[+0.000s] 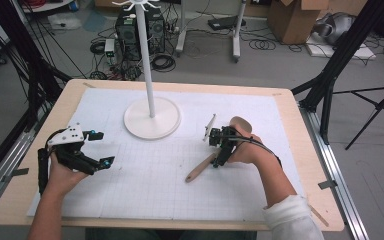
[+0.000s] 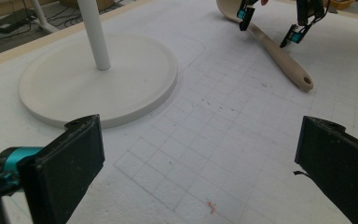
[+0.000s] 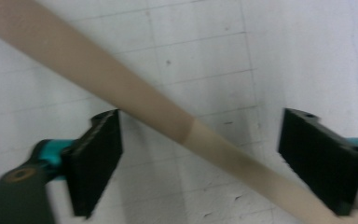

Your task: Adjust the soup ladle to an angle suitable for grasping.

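A wooden spoon [image 1: 200, 170] lies slanted on the white grid mat [image 1: 145, 185], its bowl at the far right and its handle end toward me. My right gripper [image 1: 215, 150] points down over the handle, open. In the right gripper view the handle [image 3: 158, 105] runs between the two jaws of my right gripper [image 3: 200, 154] without touching either. The left gripper view shows the right gripper [image 2: 270, 25] straddling the spoon [image 2: 284, 58]. My left gripper [image 1: 104, 148] hovers open at the mat's left, nothing in it [image 2: 200, 158].
A white stand with a round base [image 1: 152, 122] and a tall pole [image 1: 146, 60] rises at the mat's far middle; its base [image 2: 74, 79] lies ahead of my left gripper. The wooden table edge [image 1: 310, 150] frames the mat. Tripods, cables and boxes stand on the floor beyond.
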Tool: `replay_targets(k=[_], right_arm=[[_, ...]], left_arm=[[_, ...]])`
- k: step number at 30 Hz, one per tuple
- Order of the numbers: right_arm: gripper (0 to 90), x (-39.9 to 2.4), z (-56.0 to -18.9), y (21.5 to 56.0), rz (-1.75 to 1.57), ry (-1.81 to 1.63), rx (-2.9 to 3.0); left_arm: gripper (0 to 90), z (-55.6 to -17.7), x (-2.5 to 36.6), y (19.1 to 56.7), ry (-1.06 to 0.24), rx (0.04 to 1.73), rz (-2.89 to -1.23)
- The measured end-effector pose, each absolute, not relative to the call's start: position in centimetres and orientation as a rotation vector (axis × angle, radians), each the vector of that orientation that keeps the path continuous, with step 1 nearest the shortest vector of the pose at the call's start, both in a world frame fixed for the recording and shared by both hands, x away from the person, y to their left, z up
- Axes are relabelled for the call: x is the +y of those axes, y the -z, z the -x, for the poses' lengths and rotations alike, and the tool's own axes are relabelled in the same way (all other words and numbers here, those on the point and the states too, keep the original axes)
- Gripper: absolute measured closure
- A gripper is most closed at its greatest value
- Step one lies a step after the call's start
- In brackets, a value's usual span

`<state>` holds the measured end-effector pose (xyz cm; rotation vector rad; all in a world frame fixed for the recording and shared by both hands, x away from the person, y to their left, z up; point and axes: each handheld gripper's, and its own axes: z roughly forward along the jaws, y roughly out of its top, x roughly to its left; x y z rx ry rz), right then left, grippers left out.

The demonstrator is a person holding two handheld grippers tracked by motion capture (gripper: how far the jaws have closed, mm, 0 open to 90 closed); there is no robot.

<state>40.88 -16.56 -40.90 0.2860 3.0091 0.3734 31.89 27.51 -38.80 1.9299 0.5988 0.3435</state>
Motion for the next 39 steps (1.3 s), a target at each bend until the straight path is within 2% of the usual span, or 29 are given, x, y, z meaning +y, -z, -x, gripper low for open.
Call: replay_targets(k=[2,9,14,28,32,39], right_arm=[[27.7,-16.6,-40.9,40.9,-0.279,-0.338,3.02],[33.0,-16.4,-40.8,40.9,-0.28,-0.316,3.028],[47.8,-16.1,-40.4,40.6,-0.248,-0.307,3.03],[70.9,-16.1,-40.7,40.3,-0.359,-0.336,3.069],[76.7,-16.5,-41.0,40.3,-0.424,-0.365,3.084],[77.4,-17.4,-41.2,40.4,-0.565,-0.454,3.088]], left_arm=[[1.7,-31.9,27.5,38.8,-0.34,0.604,-1.928],[1.6,-31.8,27.3,38.8,-0.343,0.597,-1.937],[1.7,-31.8,27.3,38.7,-0.343,0.592,-1.935],[1.7,-31.8,27.4,38.7,-0.342,0.591,-1.929],[1.7,-31.8,27.4,38.7,-0.342,0.591,-1.929],[1.7,-31.8,27.4,38.7,-0.342,0.589,-1.93]])
